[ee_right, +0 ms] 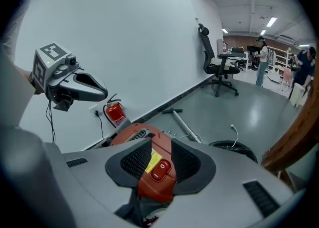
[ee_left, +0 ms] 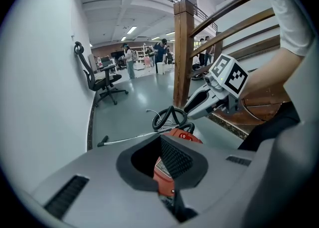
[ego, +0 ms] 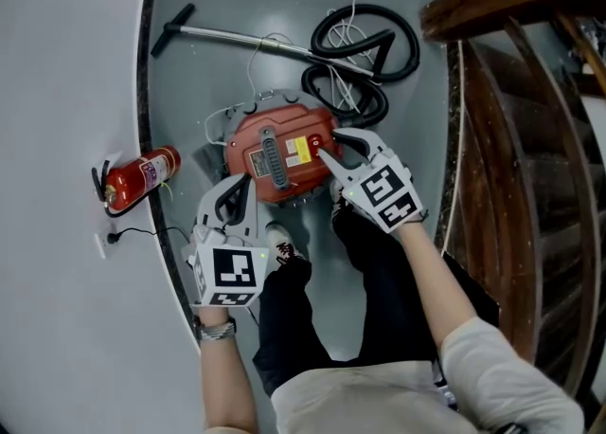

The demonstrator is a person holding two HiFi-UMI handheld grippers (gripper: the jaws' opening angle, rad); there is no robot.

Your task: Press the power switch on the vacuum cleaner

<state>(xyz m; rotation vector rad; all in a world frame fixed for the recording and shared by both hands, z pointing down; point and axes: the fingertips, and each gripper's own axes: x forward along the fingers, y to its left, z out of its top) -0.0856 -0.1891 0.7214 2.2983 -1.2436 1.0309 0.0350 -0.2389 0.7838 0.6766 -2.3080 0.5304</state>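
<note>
Legible marks are few: the red power switch [ee_right: 160,170] carries a white circle and a dash. The yellow and white stickers on the vacuum cleaner [ego: 284,153] and the label on the fire extinguisher [ego: 142,176] are too small to read. The vacuum cleaner sits on the floor by the wall, with the switch at its top right edge. The right gripper [ego: 329,143] has its jaws apart and holds nothing; the switch sits framed in the gap, contact unclear. The left gripper [ego: 241,184] is also open and empty, at the vacuum's near-left side, away from the switch.
</note>
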